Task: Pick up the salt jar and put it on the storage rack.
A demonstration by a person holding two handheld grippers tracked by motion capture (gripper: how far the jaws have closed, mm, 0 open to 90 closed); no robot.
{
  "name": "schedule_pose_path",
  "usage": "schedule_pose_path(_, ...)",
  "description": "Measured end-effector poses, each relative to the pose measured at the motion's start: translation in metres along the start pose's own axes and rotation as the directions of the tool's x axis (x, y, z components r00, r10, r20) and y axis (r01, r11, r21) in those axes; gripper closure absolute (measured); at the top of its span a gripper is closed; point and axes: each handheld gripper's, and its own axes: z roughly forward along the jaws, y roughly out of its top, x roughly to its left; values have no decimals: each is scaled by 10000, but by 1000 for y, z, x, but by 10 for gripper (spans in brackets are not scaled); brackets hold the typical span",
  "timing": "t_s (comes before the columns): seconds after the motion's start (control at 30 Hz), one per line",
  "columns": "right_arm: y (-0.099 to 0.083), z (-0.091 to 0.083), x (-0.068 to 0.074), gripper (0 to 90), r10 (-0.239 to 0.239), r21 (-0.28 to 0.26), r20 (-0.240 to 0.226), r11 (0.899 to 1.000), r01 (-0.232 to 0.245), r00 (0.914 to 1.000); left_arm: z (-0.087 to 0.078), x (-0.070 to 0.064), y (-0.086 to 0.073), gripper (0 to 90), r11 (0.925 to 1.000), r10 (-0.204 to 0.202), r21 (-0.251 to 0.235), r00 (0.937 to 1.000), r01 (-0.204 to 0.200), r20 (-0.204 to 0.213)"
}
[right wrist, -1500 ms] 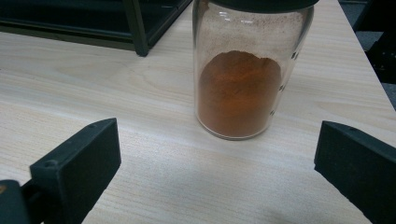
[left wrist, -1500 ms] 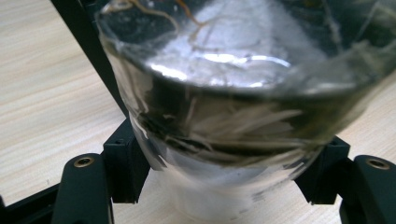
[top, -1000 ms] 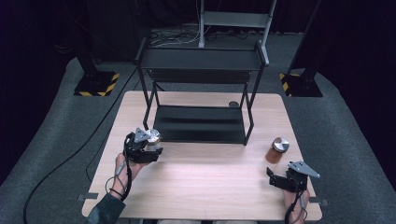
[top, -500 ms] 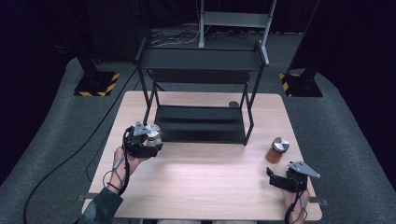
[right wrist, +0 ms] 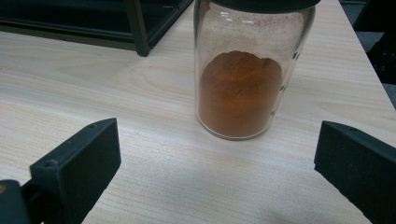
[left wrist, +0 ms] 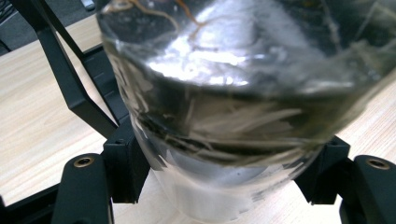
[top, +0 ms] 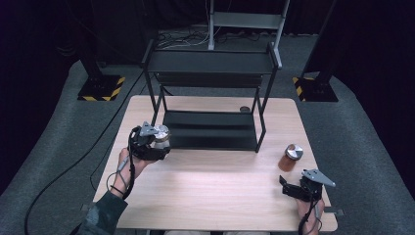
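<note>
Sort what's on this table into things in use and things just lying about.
In use:
- clear glass jar, clamped in the left tongs
- spice jar of orange powder, ahead of the open right tongs
- black shelf rack

Lying about:
- small dark round object behind the rack

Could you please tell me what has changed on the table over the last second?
The left gripper, shut on a clear glass jar, has carried it a little forward and inward, toward the front left leg of the black rack. The right gripper has stayed open near the table's front edge, and the jar of orange powder ahead of it has not moved.
</note>
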Motion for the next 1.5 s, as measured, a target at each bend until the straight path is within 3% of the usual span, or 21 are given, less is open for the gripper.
schedule_pose_path(0.63, 2, 1, 1, 0, -55, 86, 15, 9999, 55, 10000, -13, 9, 24, 305, 9996, 133, -244, 9998, -130, 144)
schedule_pose_path(0.97, 2, 1, 1, 0, -59, 85, 7, 9999, 59, 10000, -14, 17, 36, 305, 9997, 147, -185, 9993, -140, 343)
schedule_pose_path(1.5, 1, 0, 1, 0, -18, 31, 39, 10000, 17, 10000, -22, 25, 61, 305, 9995, 304, 7, 9991, -305, 291)
